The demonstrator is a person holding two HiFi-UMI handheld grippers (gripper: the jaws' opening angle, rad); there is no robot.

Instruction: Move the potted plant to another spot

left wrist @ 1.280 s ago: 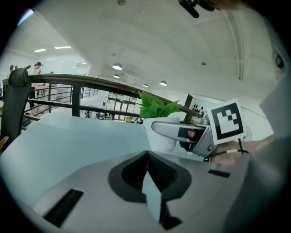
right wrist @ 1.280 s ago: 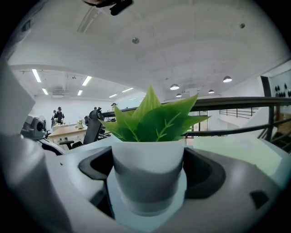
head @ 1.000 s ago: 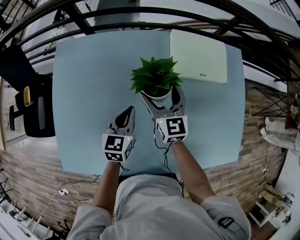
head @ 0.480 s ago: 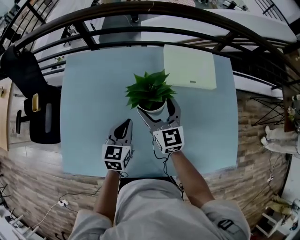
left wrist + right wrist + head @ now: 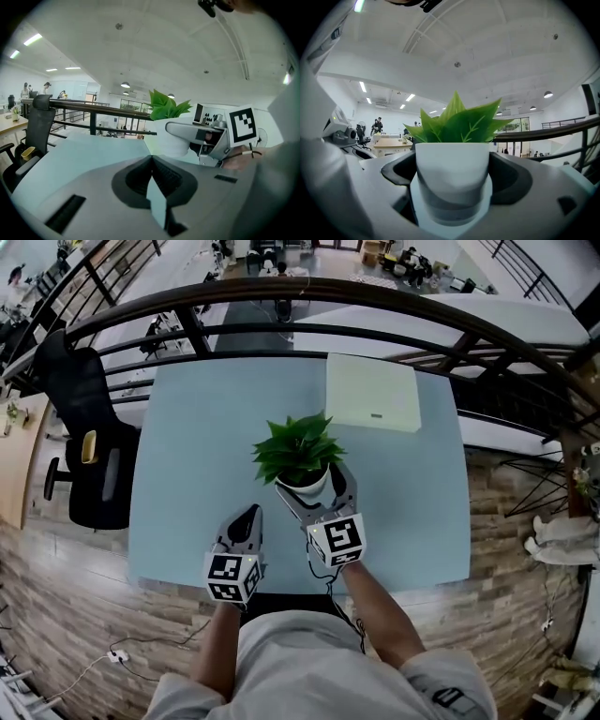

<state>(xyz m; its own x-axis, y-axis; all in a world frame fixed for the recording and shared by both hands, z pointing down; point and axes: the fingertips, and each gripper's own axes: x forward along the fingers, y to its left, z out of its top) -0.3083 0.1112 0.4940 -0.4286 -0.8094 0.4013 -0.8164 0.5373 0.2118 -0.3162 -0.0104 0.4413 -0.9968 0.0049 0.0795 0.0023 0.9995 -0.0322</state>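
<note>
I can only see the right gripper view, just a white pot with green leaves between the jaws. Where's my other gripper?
Observer: The left gripper is beside the right gripper, on its left, jaws together and holding nothing.
Operator: Is anything else on the table?
Observer: A flat cream box lies at the far edge of the table, beyond the potted plant.
Operator: What's over on the left?
Observer: A black office chair stands just off the table's left edge.

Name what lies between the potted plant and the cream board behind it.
Nothing: the head view shows only bare blue table between the potted plant and the cream board.
</note>
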